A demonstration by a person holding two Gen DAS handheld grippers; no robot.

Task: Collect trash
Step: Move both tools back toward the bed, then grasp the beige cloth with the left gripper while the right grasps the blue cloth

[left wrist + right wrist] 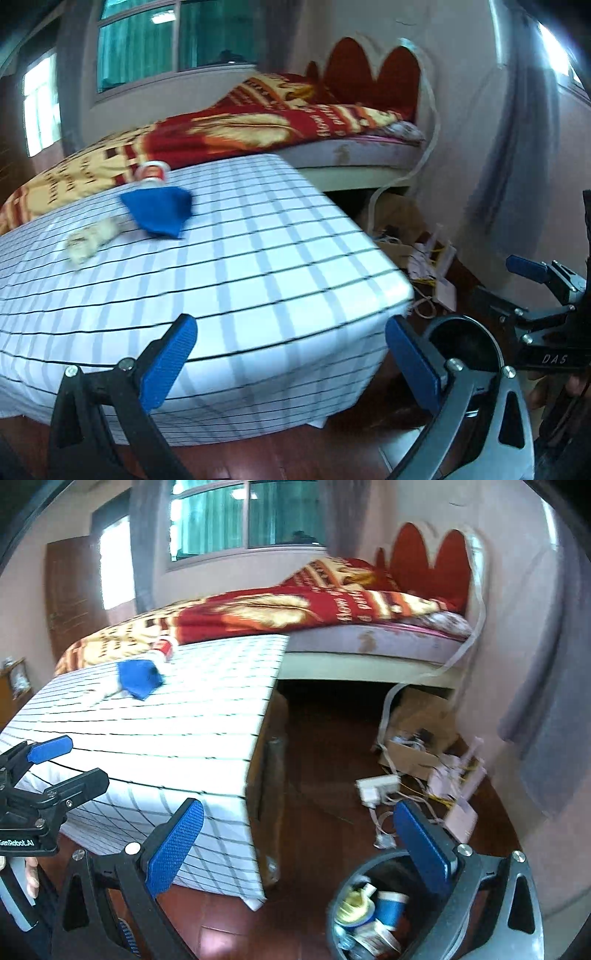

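A table with a white checked cloth (236, 280) (177, 723) holds a crumpled pale paper scrap (92, 238), a blue cloth-like piece (159, 212) (138, 679) and a red-and-white can lying on its side (151, 171) (164, 648). A black trash bin (365, 923) on the floor at lower right holds a blue cup and several wrappers; its rim shows in the left wrist view (461, 343). My left gripper (291, 358) is open and empty at the table's near edge. My right gripper (303, 849) is open and empty, above the bin.
A bed with a red and yellow blanket (258, 122) (295, 605) stands behind the table. A cardboard box (417, 734), a power strip (376, 786) and cables lie on the wooden floor by the wall. A grey curtain (546, 701) hangs at right.
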